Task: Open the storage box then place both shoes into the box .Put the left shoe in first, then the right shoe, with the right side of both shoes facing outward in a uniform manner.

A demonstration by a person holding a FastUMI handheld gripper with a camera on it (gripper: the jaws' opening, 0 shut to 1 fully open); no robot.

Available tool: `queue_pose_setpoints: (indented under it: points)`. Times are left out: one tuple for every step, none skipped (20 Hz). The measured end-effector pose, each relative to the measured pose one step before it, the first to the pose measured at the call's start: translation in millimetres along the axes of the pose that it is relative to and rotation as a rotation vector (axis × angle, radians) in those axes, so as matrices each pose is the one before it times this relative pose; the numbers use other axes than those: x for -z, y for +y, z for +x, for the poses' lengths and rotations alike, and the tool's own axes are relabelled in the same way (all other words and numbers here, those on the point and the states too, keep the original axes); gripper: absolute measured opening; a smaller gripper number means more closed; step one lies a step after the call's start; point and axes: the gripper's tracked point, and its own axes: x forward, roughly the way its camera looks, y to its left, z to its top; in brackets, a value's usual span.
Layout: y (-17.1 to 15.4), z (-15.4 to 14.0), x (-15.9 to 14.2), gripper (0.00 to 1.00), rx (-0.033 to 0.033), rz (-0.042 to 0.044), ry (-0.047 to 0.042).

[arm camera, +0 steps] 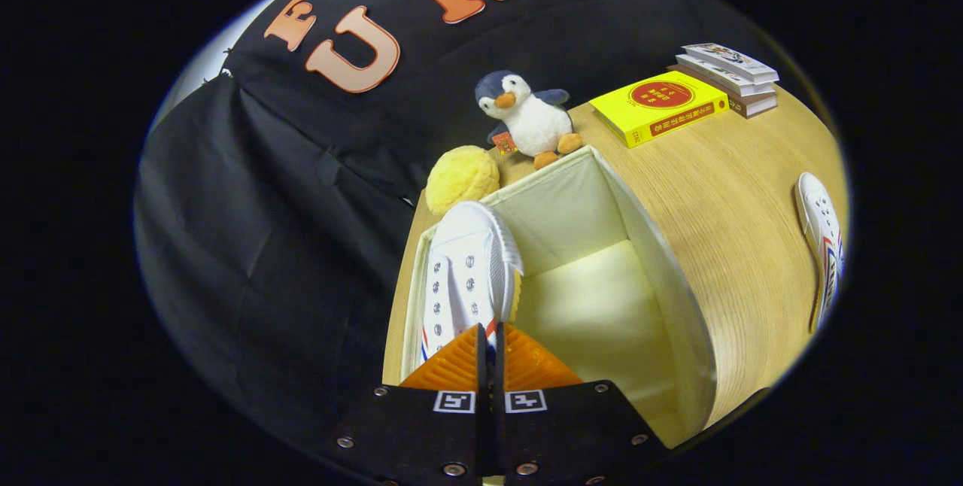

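Gripping the rear of a white canvas sneaker (468,275), the tool (490,354) has its two fingers drawn nearly together, pinching what appears to be a thin edge of the shoe's collar or heel between them. The sneaker hangs toe-forward just ahead of the fingers, inside the open fabric storage box (677,283) and close against one side wall. It shows white laces, metal eyelets, a rubber toe cap and red-and-blue stripes near the heel. Judged from its build, it is light and pliable: the canvas upper would fold under pressure, while the rubber sole stays firmer, so the heel rim is a sensible hold. The box is cream, soft-walled and open-topped; its walls would likely yield if pushed. The second sneaker (821,245) lies on the wooden counter (737,230), well apart from the box. Beyond the box stand a yellow plush ball (461,177), a penguin toy (527,119), a yellow book (660,105) and stacked books (728,78).
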Motion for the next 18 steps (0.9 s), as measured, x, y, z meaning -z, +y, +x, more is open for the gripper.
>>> queue_pose_setpoints:
  points:
    - [-2.47,1.62,-2.36,0.0,0.01567,-0.01409,-0.00147]
    - [-0.16,2.07,3.57,0.01,0.01324,-0.02086,0.01838]
    - [4.39,-0.95,5.84,0.03,-0.01454,-0.01174,0.02928]
    - [6.27,0.72,-5.24,0.09,-0.02562,-0.00122,-0.01012]
    - [2.4,-9.14,-6.09,0.17,-0.00194,-0.01682,-0.01642]
    - [-4.3,-8.82,-9.88,0.39,0.01962,-0.03966,-0.02162]
    - [-7.64,-5.27,-9.03,0.61,0.02522,-0.04782,-0.02075]
    - [-5.52,-11.01,-10.68,0.83,0.01555,-0.04501,-0.02107]
    - [-6.63,-8.86,-8.47,0.86,0.00804,-0.03671,-0.02042]
    - [-8.7,-8.25,-9.67,0.92,0.00593,-0.03164,-0.02273]
    - [-13.18,-10.78,-7.24,0.94,0.01505,-0.03192,-0.01725]
    - [-16.25,-9.26,-4.9,0.97,0.01549,-0.02778,-0.00489]
    - [-17.66,-9.42,-0.31,0.99,0.01747,-0.01689,0.00269]
    - [-21.01,-9.53,-0.14,0.99,0.02145,-0.00335,0.00457]
    - [-22.22,-7.08,0.6,0.99,0.02631,0.00728,0.00526]
    - [-26.25,-8.01,-0.09,0.99,0.03057,0.00661,0.00423]
    - [-26.46,-3.92,1.11,0.99,0.03765,0.00578,0.00805]
    - [-29.81,-2.16,3.94,0.99,0.04004,0.00646,0.01542]
